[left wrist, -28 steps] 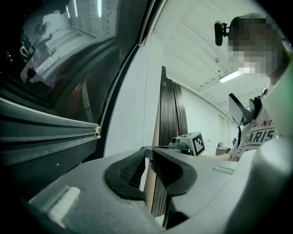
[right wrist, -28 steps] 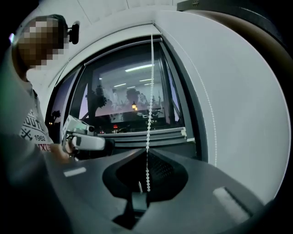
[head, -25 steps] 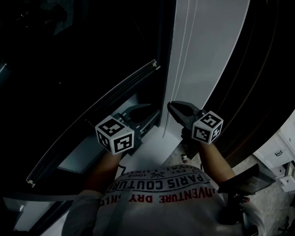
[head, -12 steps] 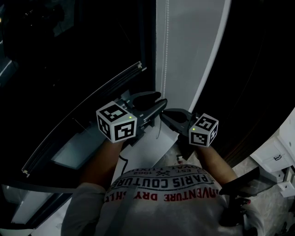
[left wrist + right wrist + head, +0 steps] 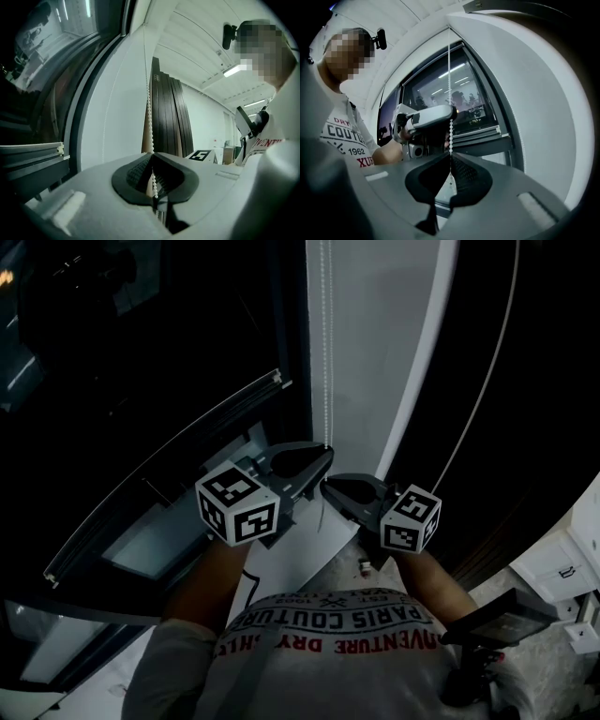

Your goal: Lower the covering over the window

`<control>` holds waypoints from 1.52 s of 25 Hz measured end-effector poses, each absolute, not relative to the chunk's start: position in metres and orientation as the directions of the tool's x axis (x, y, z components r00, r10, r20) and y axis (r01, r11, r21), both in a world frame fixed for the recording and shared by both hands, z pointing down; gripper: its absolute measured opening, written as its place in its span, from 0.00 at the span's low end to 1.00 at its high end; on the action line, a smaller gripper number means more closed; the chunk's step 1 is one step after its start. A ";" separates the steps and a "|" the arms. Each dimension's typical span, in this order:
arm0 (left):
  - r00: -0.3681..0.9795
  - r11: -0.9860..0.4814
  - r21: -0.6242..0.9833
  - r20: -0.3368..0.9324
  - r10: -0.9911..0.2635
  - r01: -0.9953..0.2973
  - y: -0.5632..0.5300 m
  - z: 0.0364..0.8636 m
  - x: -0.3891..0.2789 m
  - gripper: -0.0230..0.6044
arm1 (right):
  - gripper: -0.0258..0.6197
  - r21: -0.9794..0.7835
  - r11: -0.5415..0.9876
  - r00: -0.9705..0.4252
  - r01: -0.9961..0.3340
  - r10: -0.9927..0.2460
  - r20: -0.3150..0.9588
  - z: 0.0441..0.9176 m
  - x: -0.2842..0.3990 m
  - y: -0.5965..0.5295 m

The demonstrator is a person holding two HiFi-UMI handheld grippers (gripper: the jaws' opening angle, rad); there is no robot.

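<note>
A white bead chain (image 5: 325, 334) hangs down the pale window frame (image 5: 375, 352). My left gripper (image 5: 323, 454) is closing on this chain, and in the left gripper view the bead chain (image 5: 148, 108) runs straight into the left gripper (image 5: 152, 154), its pads pressed on the beads. Just below it my right gripper (image 5: 328, 486) is shut on the same chain. In the right gripper view the bead chain (image 5: 450, 70) passes under the left gripper (image 5: 426, 117) and into the right gripper (image 5: 450, 155). The blind's bottom rail (image 5: 169, 479) crosses the dark glass at a slant.
Dark wooden slats (image 5: 487, 427) stand to the right of the frame, with a thin cord (image 5: 492, 362) hanging before them. White furniture (image 5: 562, 559) sits at the lower right. A black device (image 5: 487, 620) hangs by the person's hip.
The left gripper swung right from the window sill to the chain with its jaws wide, then closed on it just above the right gripper. The right gripper kept its grip and shifted slightly left.
</note>
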State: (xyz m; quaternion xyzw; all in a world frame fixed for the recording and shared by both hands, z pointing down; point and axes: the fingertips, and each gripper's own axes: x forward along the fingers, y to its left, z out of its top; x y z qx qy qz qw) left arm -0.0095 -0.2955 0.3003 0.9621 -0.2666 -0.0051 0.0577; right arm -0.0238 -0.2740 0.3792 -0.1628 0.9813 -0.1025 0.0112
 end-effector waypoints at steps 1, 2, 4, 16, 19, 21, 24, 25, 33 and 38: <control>0.861 -0.855 0.114 0.020 -0.507 -0.506 -0.295 0.300 -0.009 0.05 | 0.06 -0.202 0.927 -0.947 -0.316 -0.321 0.010 0.379 -0.024 -0.274; 0.865 -0.858 0.117 0.021 -0.502 -0.501 -0.295 0.300 -0.010 0.05 | 0.06 -0.199 0.928 -0.947 -0.316 -0.321 0.010 0.379 -0.024 -0.275; 0.870 -0.861 0.133 0.025 -0.492 -0.491 -0.296 0.300 -0.011 0.05 | 0.06 -0.198 0.928 -0.947 -0.317 -0.321 0.011 0.379 -0.025 -0.276; 0.875 -0.867 0.135 0.004 -0.484 -0.480 -0.293 0.306 -0.013 0.04 | 0.06 -0.193 0.925 -0.942 -0.327 -0.335 -0.008 0.384 -0.023 -0.273; 0.869 -0.861 0.123 0.041 -0.492 -0.493 -0.293 0.318 -0.011 0.04 | 0.05 -0.151 0.931 -0.943 -0.332 -0.330 0.040 0.397 -0.025 -0.271; 0.865 -0.855 0.133 0.058 -0.498 -0.501 -0.293 0.331 -0.010 0.04 | 0.05 -0.161 0.928 -0.942 -0.337 -0.331 0.063 0.410 -0.025 -0.271; 0.861 -0.851 0.133 0.082 -0.502 -0.508 -0.293 0.352 -0.008 0.04 | 0.05 -0.177 0.921 -0.937 -0.348 -0.334 0.103 0.432 -0.023 -0.272; 0.858 -0.849 0.126 0.089 -0.505 -0.513 -0.293 0.359 -0.009 0.05 | 0.05 -0.184 0.919 -0.936 -0.350 -0.334 0.115 0.438 -0.023 -0.272; 0.844 -0.836 0.131 0.151 -0.514 -0.533 -0.291 0.412 -0.007 0.05 | 0.05 -0.227 0.909 -0.931 -0.351 -0.313 0.186 0.491 -0.025 -0.269; 0.830 -0.821 0.158 0.226 -0.510 -0.548 -0.286 0.461 -0.007 0.05 | 0.06 -0.262 0.886 -0.909 -0.382 -0.310 0.279 0.536 -0.022 -0.264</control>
